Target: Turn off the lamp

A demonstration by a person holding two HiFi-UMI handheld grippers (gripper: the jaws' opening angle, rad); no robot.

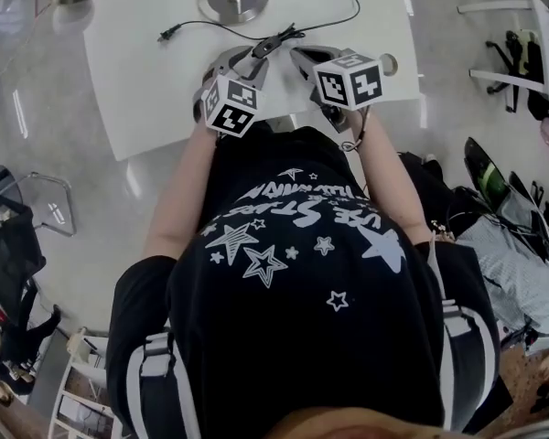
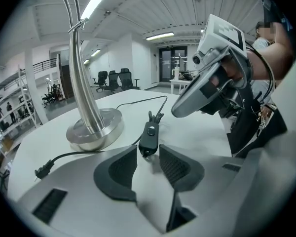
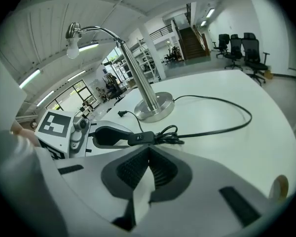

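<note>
Right gripper [image 3: 149,151] jaws clenched | left gripper [image 2: 148,154] jaws grasp switch [image 2: 149,134] | bulb [image 3: 72,47]: right gripper view only

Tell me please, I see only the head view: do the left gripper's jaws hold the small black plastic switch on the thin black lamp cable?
Observer: It seems so. In the left gripper view, the left gripper has the near end of the black plastic inline switch between its jaw tips, which touch both sides.
Operator: Is the right gripper open?
Observer: No. The right gripper view shows the right gripper with its jaws together and nothing between them.
Operator: Which way does the button face?
Observer: Upward. The small round button sits on the switch's top face.
</note>
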